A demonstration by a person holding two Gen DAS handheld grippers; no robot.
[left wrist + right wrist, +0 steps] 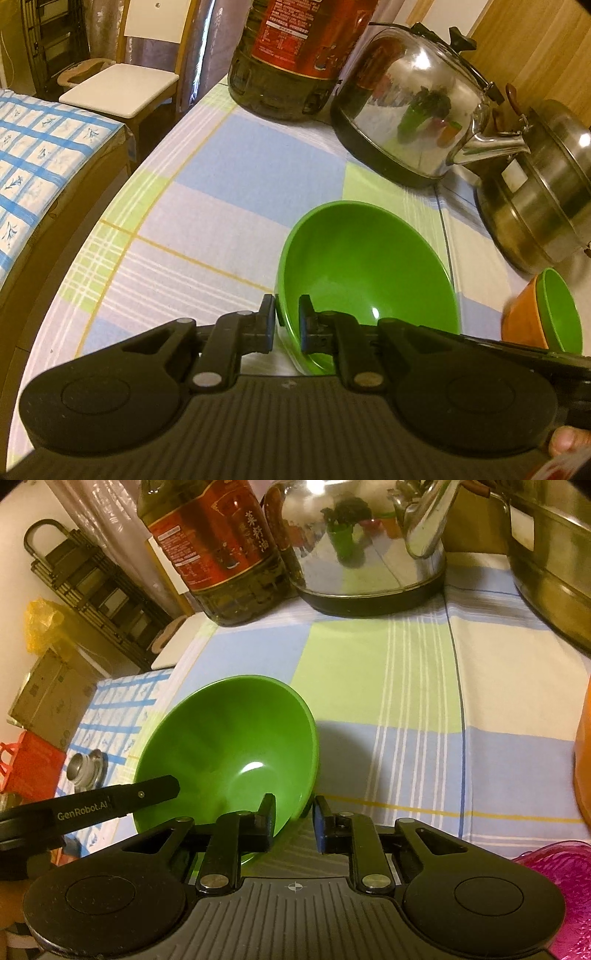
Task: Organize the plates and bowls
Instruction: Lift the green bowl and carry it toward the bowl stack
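A large green bowl (365, 273) is tilted above the checked tablecloth. My left gripper (287, 325) is shut on its near left rim, one finger outside and one inside. In the right wrist view the same green bowl (229, 746) sits at the left, and my right gripper (293, 821) straddles its right rim with a gap at the outer pad, so it reads as open. The left gripper's arm (110, 805) enters that view from the left. A small green cup nested in an orange cup (543, 314) stands at the right.
An oil bottle (295, 55), a steel kettle (410, 107) and a steel pot (543, 192) line the back of the table (229, 192). A pink plastic item (561, 871) lies at the near right. The table's left edge drops to a chair (122, 88) and a bed.
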